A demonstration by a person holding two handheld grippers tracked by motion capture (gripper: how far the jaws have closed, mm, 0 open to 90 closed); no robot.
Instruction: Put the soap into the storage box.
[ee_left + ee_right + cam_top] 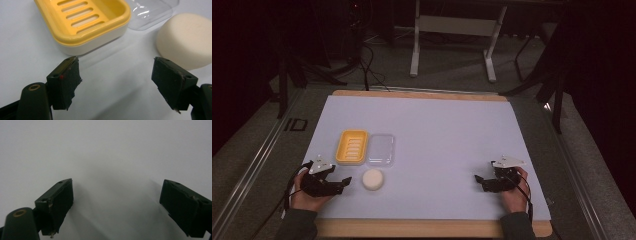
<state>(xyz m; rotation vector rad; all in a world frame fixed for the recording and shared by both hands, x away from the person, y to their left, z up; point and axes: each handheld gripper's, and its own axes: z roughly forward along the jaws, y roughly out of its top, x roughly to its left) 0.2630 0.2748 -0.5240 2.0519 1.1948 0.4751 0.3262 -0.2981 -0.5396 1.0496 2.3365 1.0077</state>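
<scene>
One round, cream-white bar of soap (373,179) lies smooth on my surface (437,135), just right of my left tongs (343,183), below the yellow soap dish (351,147); both tongs gape, gripping nothing.

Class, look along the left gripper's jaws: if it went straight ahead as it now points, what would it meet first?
Probably the yellow soap dish: it lies ahead of the open left gripper. The round soap sits off toward one jaw, so depth is uncertain.
</scene>
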